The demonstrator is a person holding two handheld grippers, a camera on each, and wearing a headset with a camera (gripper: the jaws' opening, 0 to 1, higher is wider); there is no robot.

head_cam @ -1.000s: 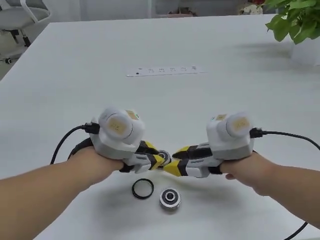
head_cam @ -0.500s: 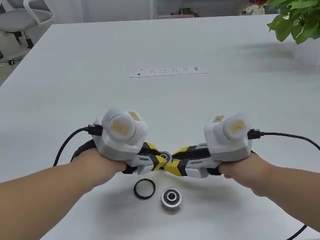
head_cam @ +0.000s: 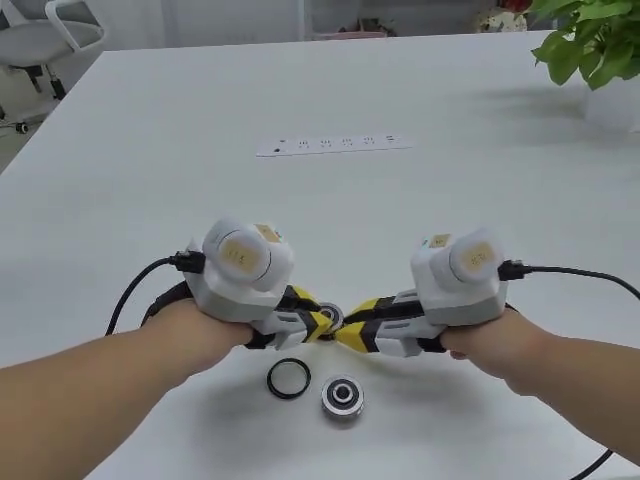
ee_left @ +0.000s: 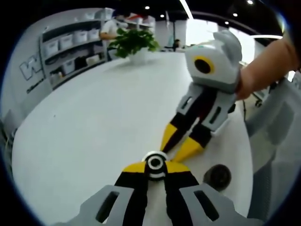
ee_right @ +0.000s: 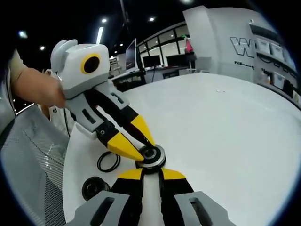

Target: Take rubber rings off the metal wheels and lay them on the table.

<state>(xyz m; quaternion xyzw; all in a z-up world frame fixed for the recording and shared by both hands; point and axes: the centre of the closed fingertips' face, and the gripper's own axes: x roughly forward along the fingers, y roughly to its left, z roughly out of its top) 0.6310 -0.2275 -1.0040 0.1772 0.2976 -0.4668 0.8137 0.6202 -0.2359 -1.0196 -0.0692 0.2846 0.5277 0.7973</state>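
A small metal wheel (head_cam: 330, 320) with a black rubber ring on it is held just above the table between the two grippers. My left gripper (ee_left: 155, 165) is shut on the wheel (ee_left: 155, 162). My right gripper (ee_right: 146, 173) meets the wheel (ee_right: 150, 154) from the opposite side, jaws nearly together and pinching its rim where the rubber ring sits. In the head view the left gripper (head_cam: 318, 322) and right gripper (head_cam: 345, 330) touch tip to tip. A loose black rubber ring (head_cam: 288, 379) and a second metal wheel (head_cam: 342, 396) lie on the table below them.
A white power strip (head_cam: 332, 144) lies mid-table. A potted plant (head_cam: 590, 40) stands at the far right corner. Black cables trail from both grippers. The loose ring (ee_right: 109, 161) and the second wheel (ee_right: 95, 187) lie close beside the jaws. An office chair (head_cam: 50, 30) stands beyond the table's left edge.
Both grippers stay tip to tip on the wheel. The right one has sunk very slightly. The ring and the second wheel on the table have not moved.
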